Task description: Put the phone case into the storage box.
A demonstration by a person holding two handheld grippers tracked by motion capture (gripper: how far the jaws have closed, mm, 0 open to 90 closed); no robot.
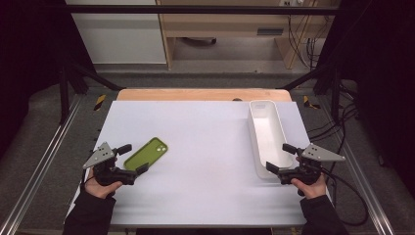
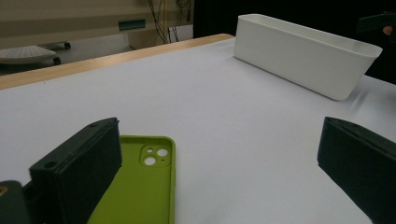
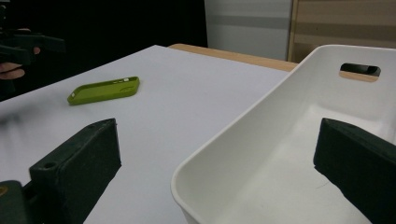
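A green phone case [image 1: 146, 153] lies flat on the white table sheet [image 1: 205, 147], left of centre. In the left gripper view the phone case [image 2: 140, 186] lies hollow side up, its camera cut-out at the far end. My left gripper [image 1: 133, 159] is open, its jaws just at the case's near end. A long white bin [image 1: 266, 137] stands at the right side. My right gripper [image 1: 281, 157] is open at the bin's near end, one jaw over its inside. The right gripper view shows the bin [image 3: 261, 154] empty and the phone case [image 3: 103, 90] far off.
The sheet covers a wooden table whose far edge [image 1: 203, 94] shows bare. Black frame posts and metal rails [image 1: 44, 156] run along both sides. Cables [image 1: 342, 127] trail at the right. The other hand and its gripper [image 3: 23, 49] show at the right gripper view's upper left.
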